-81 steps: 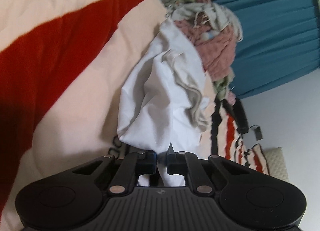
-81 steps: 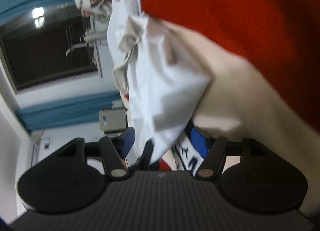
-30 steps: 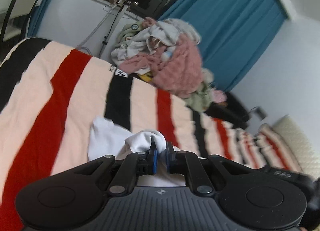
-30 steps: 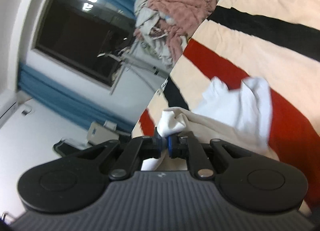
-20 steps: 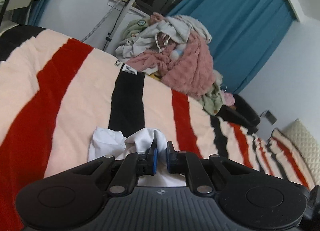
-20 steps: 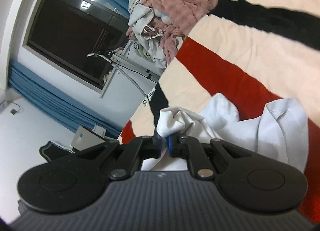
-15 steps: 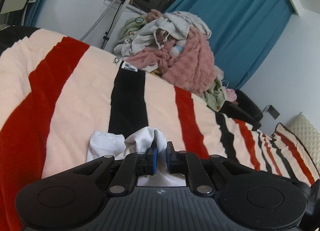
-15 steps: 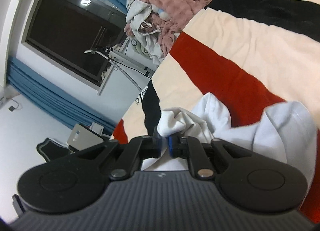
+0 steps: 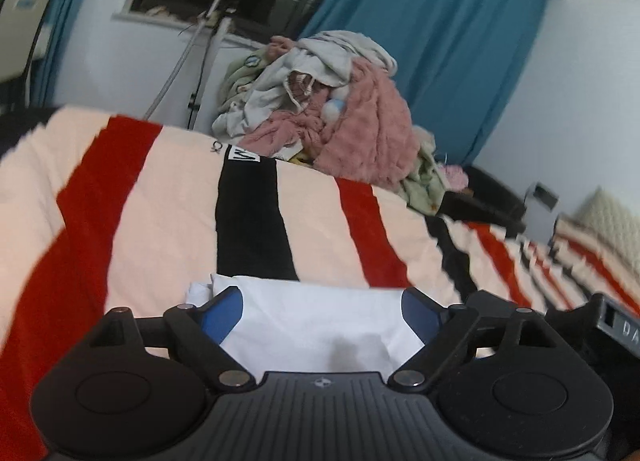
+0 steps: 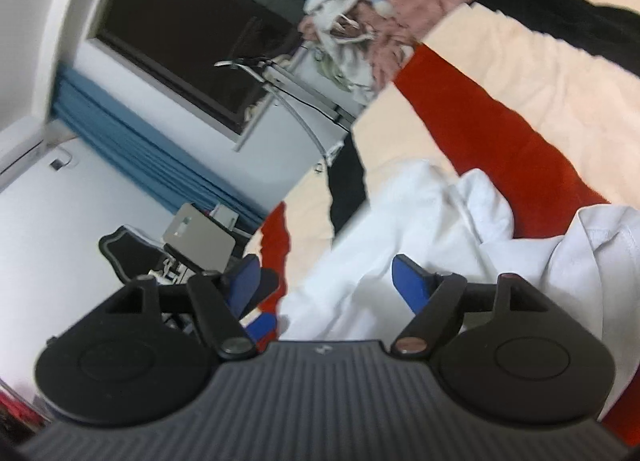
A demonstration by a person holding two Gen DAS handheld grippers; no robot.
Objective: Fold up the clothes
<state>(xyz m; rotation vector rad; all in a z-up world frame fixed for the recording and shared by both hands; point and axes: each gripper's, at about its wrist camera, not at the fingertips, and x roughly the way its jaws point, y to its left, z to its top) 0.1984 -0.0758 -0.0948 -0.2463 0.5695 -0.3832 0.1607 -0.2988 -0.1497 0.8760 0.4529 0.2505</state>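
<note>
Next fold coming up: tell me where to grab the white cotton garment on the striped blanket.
Probably the white cotton garment by its straight far edge near the black stripe, coming down from above with the open left gripper: that edge lies flat and exposed on the striped blanket.

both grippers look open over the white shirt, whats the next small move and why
Probably lower the left hand-held gripper and pinch the near edge of the shirt. Both it and the right hand-held gripper are open and hold nothing, and the shirt lies on the blanket, bunched in the right wrist view, so it needs a fresh grip to spread or fold.
</note>
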